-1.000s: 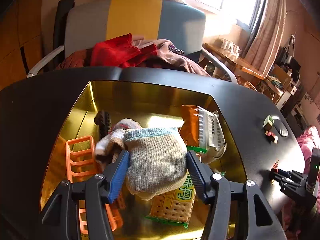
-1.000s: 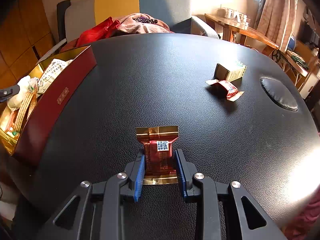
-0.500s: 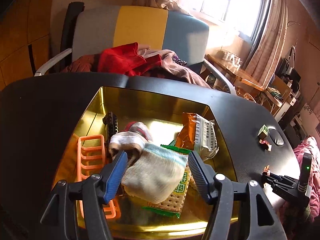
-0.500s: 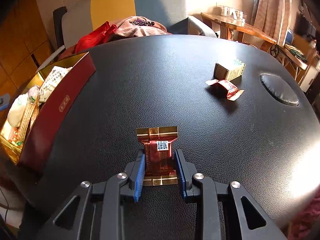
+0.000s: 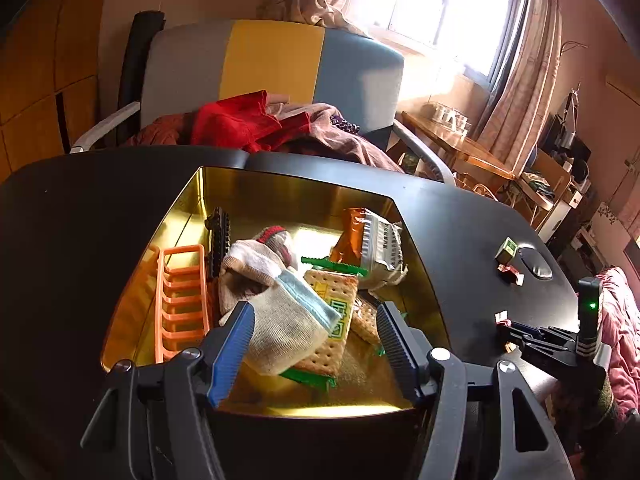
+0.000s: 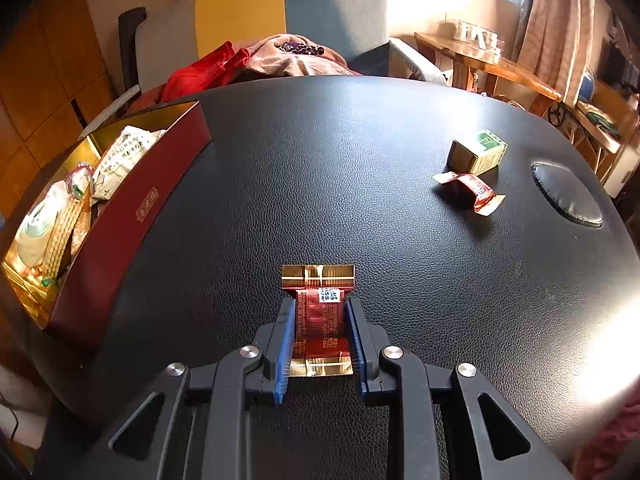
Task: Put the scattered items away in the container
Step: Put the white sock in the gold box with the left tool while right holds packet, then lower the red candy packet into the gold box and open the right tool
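Note:
A gold-lined box (image 5: 280,192) with a dark red outer wall (image 6: 132,216) stands on the black table. Inside lie a grey sock (image 5: 288,328), a cracker packet (image 5: 332,308), an orange rack (image 5: 180,304), an orange-and-white snack bag (image 5: 372,240) and a black toy (image 5: 218,236). My left gripper (image 5: 314,340) is open above the box's near end, the sock lying free below it. My right gripper (image 6: 321,330) is shut on a red-and-gold candy wrapper (image 6: 319,308) just above the table. A second red candy (image 6: 472,188) and a small green-topped carton (image 6: 476,152) lie at the far right.
A round black pad (image 6: 566,200) is set into the table by the right edge. An armchair (image 5: 272,68) piled with red and brown clothes stands behind the table. A wooden side table (image 6: 492,64) is at the back right. My right gripper also shows in the left wrist view (image 5: 508,328).
My left gripper has opened, dropped the sock into the box and drawn back and up. My right gripper stays shut on the candy wrapper, lifted slightly.

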